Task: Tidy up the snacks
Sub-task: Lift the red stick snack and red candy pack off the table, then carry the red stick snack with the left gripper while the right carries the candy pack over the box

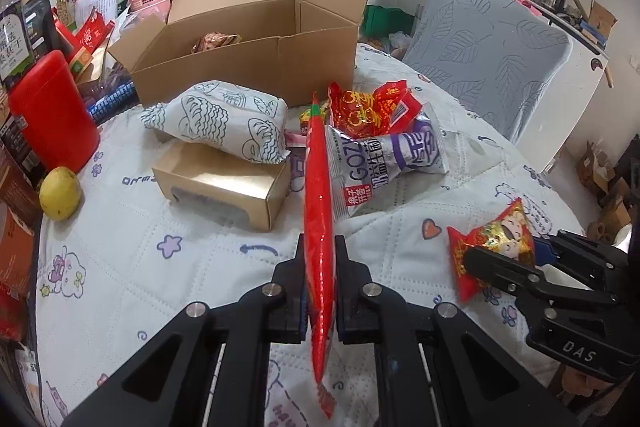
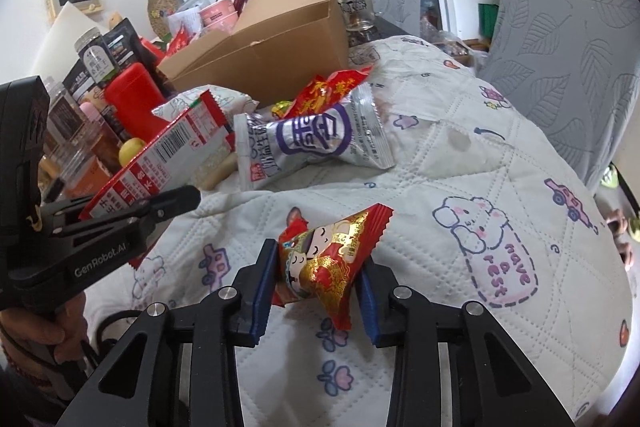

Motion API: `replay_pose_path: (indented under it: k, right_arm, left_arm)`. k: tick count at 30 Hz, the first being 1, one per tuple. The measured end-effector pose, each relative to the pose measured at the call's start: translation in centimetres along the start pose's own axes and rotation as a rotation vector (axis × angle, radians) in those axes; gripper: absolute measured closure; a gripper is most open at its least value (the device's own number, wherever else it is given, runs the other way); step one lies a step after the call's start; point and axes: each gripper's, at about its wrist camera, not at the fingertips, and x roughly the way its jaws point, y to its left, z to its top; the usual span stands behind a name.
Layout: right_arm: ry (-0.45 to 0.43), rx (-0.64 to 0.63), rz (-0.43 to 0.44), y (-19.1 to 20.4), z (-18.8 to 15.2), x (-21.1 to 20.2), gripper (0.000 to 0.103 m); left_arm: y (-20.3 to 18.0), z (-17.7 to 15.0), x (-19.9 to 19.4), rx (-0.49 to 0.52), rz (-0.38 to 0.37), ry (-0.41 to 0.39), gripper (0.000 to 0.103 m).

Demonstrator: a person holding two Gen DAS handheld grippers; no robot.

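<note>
My left gripper (image 1: pixel 320 251) is shut on a flat red snack packet (image 1: pixel 318 211), held edge-on above the table; the packet also shows in the right wrist view (image 2: pixel 168 155). My right gripper (image 2: pixel 318 259) is shut on a small red and gold snack bag (image 2: pixel 328 263), also seen in the left wrist view (image 1: pixel 496 239). An open cardboard box (image 1: pixel 248 59) stands behind, with one packet (image 1: pixel 214 42) inside. A silver and purple bag (image 1: pixel 384 163) and red sweets packets (image 1: pixel 372 107) lie in front of the box.
A white patterned bag (image 1: pixel 224 123) lies on a small brown carton (image 1: pixel 224 183). A red canister (image 1: pixel 52 111), a yellow fruit (image 1: pixel 60 193) and several packages crowd the left edge. Grey cushioned chairs (image 1: pixel 488 55) stand behind the quilted table cover (image 1: pixel 160 247).
</note>
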Motion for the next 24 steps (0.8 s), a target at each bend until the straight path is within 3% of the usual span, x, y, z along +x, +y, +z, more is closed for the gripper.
replay_pose_path:
  k: [12, 24]
  right_arm:
    - [-0.03, -0.046, 0.05, 2.9, 1.0, -0.4, 0.067]
    - [-0.085, -0.13, 0.103, 6.6, 3.3, -1.7, 0.067]
  left_arm:
    - [0.3, -0.9, -3.2, -0.027, -0.003, -0.067, 0.094]
    - [1.4, 0.6, -7.0, -0.038, 0.021, -0.162, 0.094]
